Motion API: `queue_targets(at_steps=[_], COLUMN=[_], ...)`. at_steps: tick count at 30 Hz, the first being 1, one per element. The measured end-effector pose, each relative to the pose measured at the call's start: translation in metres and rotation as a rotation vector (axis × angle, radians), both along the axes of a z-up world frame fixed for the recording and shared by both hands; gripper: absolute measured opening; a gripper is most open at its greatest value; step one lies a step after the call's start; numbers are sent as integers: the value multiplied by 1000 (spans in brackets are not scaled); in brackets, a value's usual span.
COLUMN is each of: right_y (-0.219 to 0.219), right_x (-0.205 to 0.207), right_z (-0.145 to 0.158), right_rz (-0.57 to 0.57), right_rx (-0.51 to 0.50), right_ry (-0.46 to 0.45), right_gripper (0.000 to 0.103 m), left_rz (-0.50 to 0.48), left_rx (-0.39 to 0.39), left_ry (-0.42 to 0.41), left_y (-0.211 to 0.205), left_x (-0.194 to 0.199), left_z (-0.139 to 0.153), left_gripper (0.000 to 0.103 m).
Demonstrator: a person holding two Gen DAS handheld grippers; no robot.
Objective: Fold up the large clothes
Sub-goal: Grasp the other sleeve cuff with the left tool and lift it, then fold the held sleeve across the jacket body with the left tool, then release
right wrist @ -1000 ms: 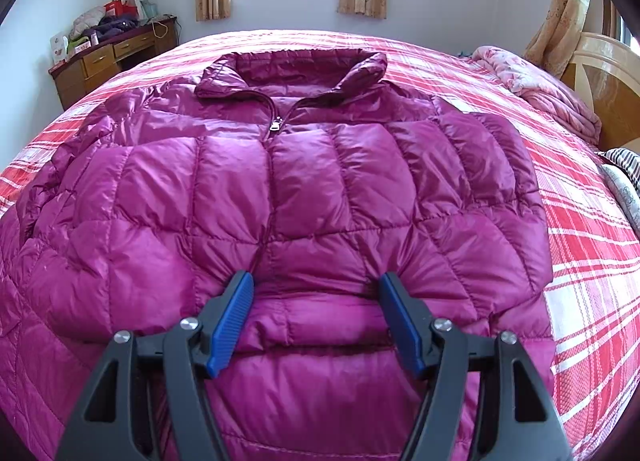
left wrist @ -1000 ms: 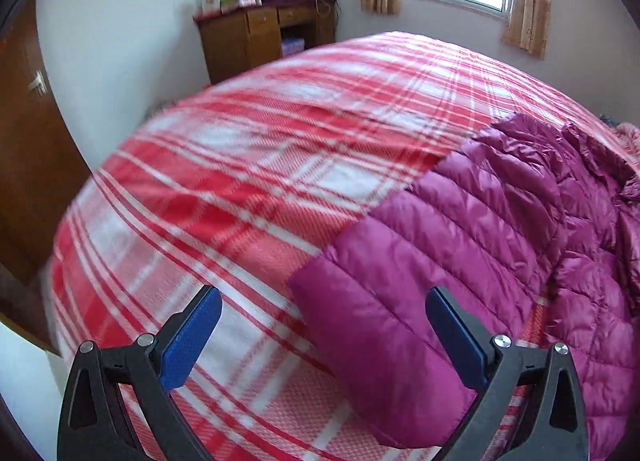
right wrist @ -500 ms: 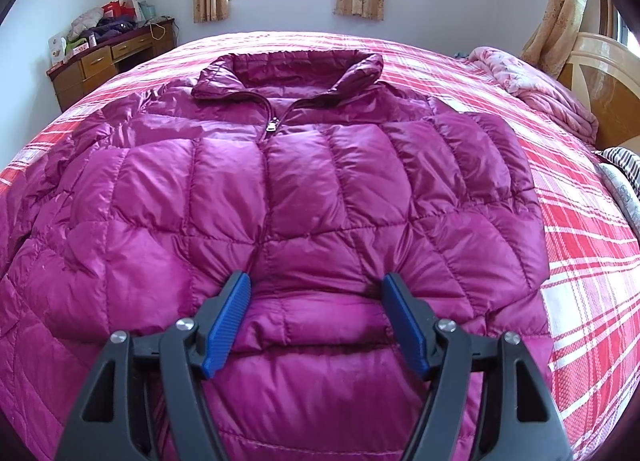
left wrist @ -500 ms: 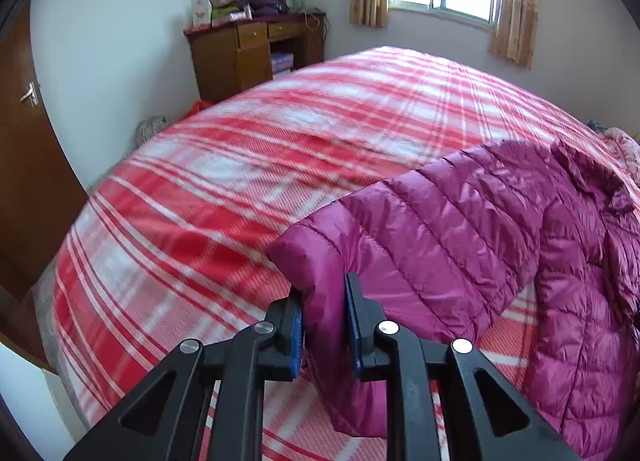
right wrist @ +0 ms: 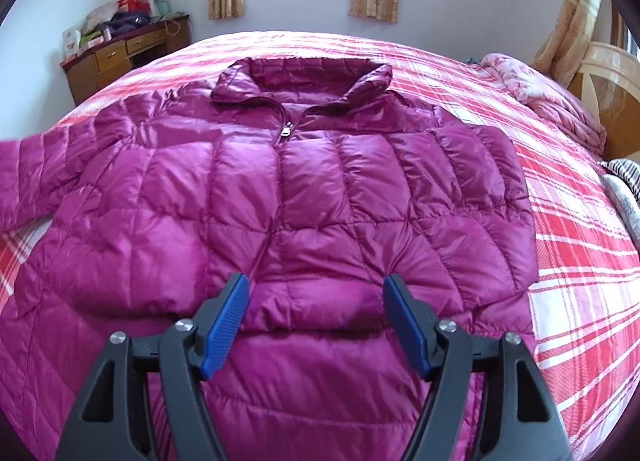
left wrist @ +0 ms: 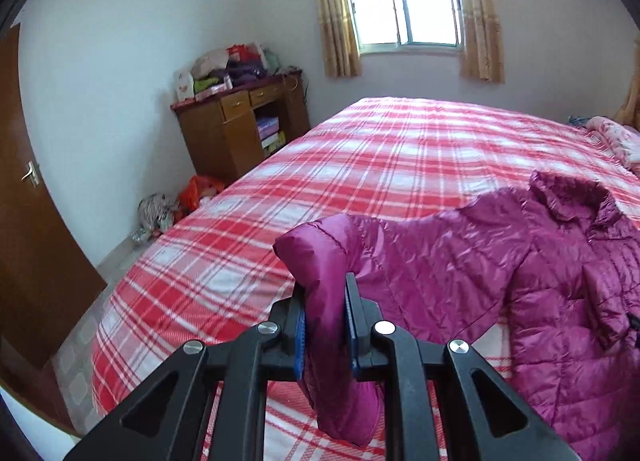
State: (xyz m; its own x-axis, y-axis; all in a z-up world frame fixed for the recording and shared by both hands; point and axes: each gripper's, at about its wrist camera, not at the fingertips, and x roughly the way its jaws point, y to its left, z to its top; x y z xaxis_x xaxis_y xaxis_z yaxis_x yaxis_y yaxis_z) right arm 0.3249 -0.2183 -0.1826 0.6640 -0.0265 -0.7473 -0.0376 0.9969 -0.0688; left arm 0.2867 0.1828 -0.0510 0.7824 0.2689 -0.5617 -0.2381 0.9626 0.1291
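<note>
- Holding the sleeve end tight in left gripper, jaws just closed on it, jacket body lying to its right.
- Hovering wide and empty over the hem: right gripper.

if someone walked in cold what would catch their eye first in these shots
The big magenta puffer jacket grabs the eye first, spread front-up across the red plaid bedspread that covers the bed. Next is its sleeve, pinched in the left gripper and raised off the bed at the jacket's side. The right gripper hangs open over the jacket's hem.
</note>
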Motion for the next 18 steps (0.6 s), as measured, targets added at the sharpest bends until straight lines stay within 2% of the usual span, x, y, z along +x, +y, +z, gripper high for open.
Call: queue_targets(at_steps=[7,18], right_y=[-12,-37], right_x=[-19,-50], right_z=[24,24], right_rz=[-1,-31], right_rx=[39,40], right_ry=[-59,-82], right_gripper=[73,73], left_rz=[-109,-316], left_rx=[20,90], left_ry=[-58,-132], left_y=[-36,-116], left_x=[-1,-10], left_z=[35,76], left_gripper=[16,15])
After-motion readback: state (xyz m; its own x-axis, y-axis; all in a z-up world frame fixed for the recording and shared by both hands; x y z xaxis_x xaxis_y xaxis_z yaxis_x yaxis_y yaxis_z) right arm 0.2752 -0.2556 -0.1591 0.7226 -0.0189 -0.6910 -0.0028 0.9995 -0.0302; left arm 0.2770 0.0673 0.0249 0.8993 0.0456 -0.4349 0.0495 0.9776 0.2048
